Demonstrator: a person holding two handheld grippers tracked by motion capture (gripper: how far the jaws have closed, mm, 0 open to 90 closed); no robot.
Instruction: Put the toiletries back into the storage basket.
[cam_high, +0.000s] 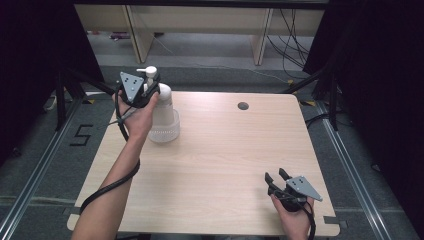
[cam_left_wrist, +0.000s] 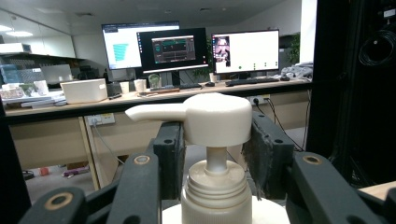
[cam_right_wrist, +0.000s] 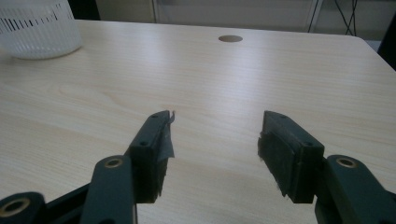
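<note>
Pale wood table (cam_high: 215, 165) stands amid dark curtains. At its far left corner stands a white pump bottle (cam_high: 162, 117). The left gripper (cam_left_wrist: 212, 140) straddles the pump head, one jaw on each side; whether they press it is hard to tell. Near the front right edge, the right gripper (cam_high: 276, 177) rests spread wide, holding nothing. The bottle's body is cut off in the left gripper view.
</note>
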